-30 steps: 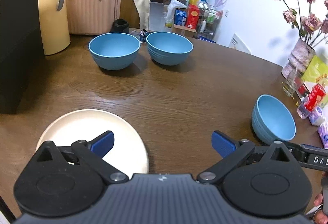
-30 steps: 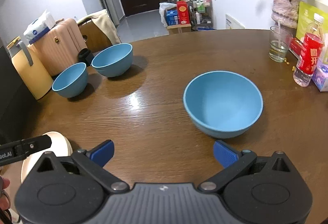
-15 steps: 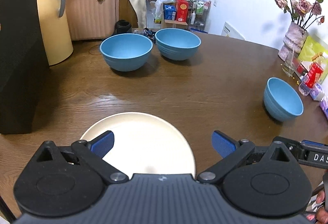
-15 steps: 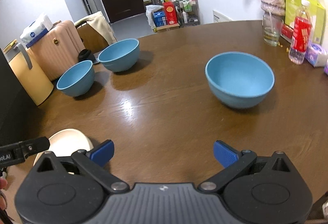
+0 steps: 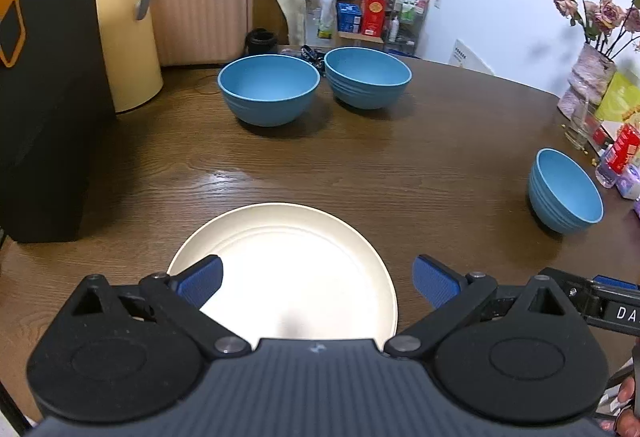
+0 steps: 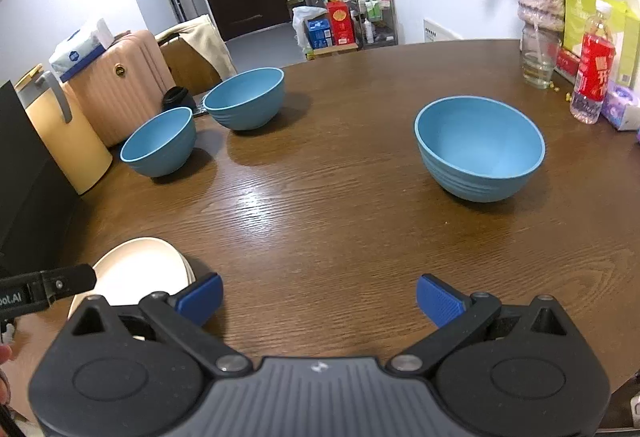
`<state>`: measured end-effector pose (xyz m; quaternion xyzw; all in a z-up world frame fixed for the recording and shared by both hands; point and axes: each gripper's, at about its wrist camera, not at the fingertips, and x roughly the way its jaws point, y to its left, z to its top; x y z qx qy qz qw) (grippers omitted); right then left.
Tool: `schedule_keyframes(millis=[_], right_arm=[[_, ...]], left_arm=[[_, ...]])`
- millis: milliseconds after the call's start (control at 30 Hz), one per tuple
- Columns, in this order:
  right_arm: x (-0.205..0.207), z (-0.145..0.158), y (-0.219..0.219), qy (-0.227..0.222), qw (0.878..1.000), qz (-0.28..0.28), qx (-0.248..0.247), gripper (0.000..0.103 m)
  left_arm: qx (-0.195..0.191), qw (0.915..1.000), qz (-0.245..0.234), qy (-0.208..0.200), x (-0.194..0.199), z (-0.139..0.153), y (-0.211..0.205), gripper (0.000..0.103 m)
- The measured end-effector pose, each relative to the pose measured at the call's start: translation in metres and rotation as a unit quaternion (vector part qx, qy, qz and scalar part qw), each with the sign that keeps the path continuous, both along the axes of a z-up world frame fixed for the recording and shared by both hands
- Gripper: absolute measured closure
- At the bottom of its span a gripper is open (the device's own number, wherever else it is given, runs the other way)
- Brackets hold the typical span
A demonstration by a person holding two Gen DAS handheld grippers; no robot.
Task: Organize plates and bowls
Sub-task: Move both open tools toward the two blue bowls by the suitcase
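**Desk:** Where does the plate lie from the fingers?

**Photographer:** Dead ahead of the left gripper (image 5: 316, 277), low in its view. The cream plate (image 5: 288, 261) sits flat on the wooden table (image 5: 400, 173), its near rim under the gripper's body, so I cannot tell whether anything touches it. One blue pad (image 5: 198, 279) shows over the plate's left part; the other hangs past its right edge, over bare wood. Jaws spread wide, holding nothing.

**Desk:** And the right?

**Photographer:** The right gripper (image 6: 318, 299) is also wide open and empty, over bare table. The plate shows at its far left, beside the other tool. A lone blue bowl (image 6: 480, 147) stands ahead and to its right, well apart.

**Desk:** The rest?

**Photographer:** Two more bowls, one (image 5: 269, 89) just beside the other (image 5: 367, 77), sit at the far edge.

**Desk:** Which hand takes what?

**Photographer:** My read: left is nearer the plate, right nearer the lone bowl. A round plate has no long axis; any rim will do.
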<state>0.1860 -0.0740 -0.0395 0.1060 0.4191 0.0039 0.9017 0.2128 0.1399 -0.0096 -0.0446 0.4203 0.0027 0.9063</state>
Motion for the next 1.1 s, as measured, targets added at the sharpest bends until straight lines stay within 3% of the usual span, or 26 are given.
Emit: schedule_keyframes(millis=[533,833,1100], right_arm=[[0.023,0.003,-0.039,0.003,0.999,0.031,0.008,0.0],[0.043,0.01,-0.039,0.009,0.999,0.036,0.015,0.0],[0.071,0.027,-0.012,0.004,0.999,0.05,0.02,0.0]], left_arm=[[0.004,0.9985,0.052,0.014,0.004,0.005,-0.038,0.0],[-0.001,0.9966,0.082,0.003,0.021,0.025,-0.027,0.0],[0.024,0.9948,0.099,0.0,0.051,0.047,-0.002,0.0]])
